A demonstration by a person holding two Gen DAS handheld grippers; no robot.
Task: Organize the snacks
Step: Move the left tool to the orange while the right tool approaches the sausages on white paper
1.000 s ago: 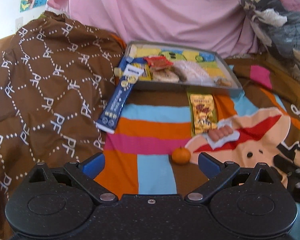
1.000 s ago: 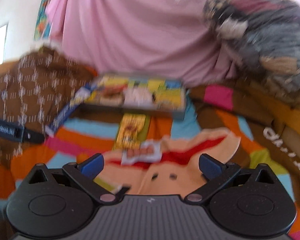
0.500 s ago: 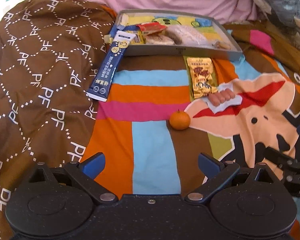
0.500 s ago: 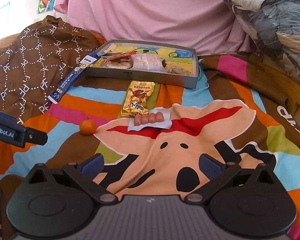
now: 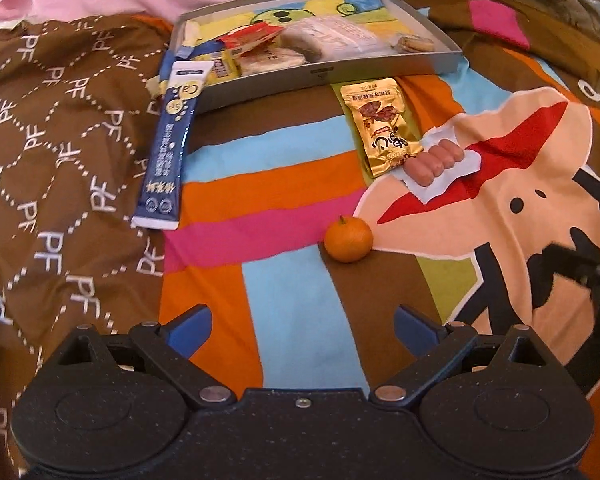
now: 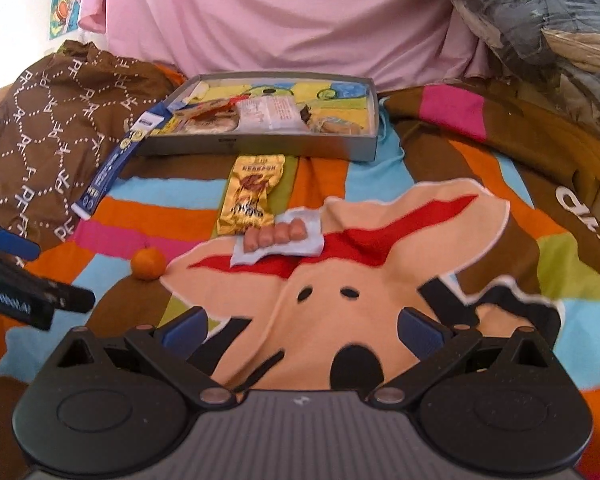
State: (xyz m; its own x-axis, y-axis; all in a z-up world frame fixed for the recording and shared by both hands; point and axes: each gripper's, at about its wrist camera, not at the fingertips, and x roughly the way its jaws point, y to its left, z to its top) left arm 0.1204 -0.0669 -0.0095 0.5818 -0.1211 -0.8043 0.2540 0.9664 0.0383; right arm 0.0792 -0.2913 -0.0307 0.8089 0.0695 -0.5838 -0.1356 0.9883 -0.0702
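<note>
Organizing snacks on a bed with a striped cartoon quilt (image 5: 300,340): both claws stand wide apart and empty, the left claw (image 5: 302,322) lined up toward the mandarin (image 5: 348,240), the right claw (image 6: 300,324) low over the quilt. Landmark: the grey tray (image 5: 320,74). It holds several wrapped snacks and a biscuit; a blue stick pack (image 5: 168,144) leans over its left front corner. Just in front lie a gold pouch (image 5: 380,124) and a sausage pack (image 5: 440,160); the mandarin lies nearer still. Risks, as judged: the round fruit may roll on soft bedding if nudged off-centre; slick pouches may slip from a shallow pinch.
</note>
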